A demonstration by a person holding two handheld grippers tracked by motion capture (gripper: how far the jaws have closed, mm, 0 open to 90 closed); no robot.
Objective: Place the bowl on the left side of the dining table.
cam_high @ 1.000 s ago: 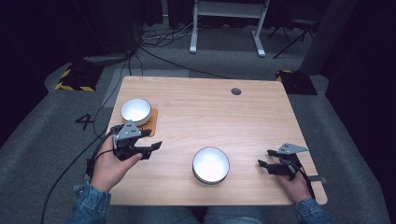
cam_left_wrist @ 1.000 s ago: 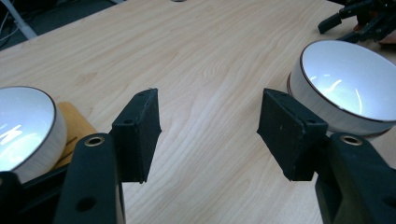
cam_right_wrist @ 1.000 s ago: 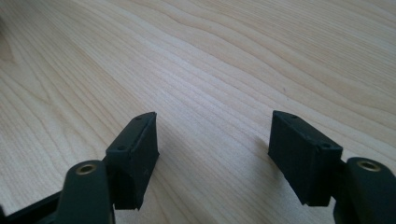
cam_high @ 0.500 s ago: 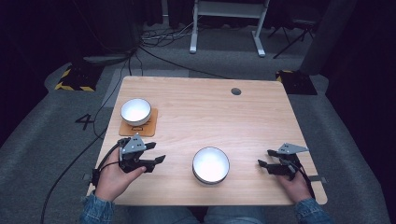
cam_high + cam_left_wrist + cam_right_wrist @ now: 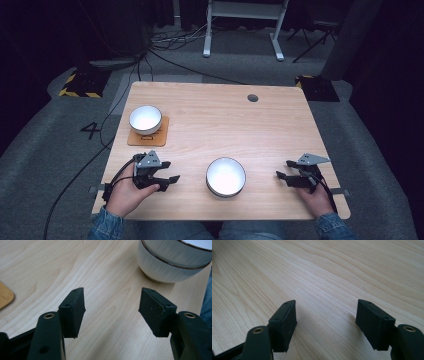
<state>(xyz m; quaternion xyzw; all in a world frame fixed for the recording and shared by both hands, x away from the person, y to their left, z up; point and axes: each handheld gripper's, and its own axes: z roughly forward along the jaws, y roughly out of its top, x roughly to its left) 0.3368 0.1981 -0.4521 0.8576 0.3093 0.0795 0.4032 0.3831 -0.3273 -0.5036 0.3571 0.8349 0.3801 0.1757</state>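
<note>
Left gripper [image 5: 170, 179] retreated; white bowl [image 5: 226, 177] upright.

The left tongs [image 5: 167, 181] and right tongs [image 5: 281, 176] are black, each topped by a grey three-cornered plate. A black cable trails from each. Each jaw ends in a thick, blocky black pad [image 5: 72, 311] with small holes along its edge, and a brass-ringed hole sits behind it. Both sleeves [image 5: 107, 227] are blue denim.
</note>
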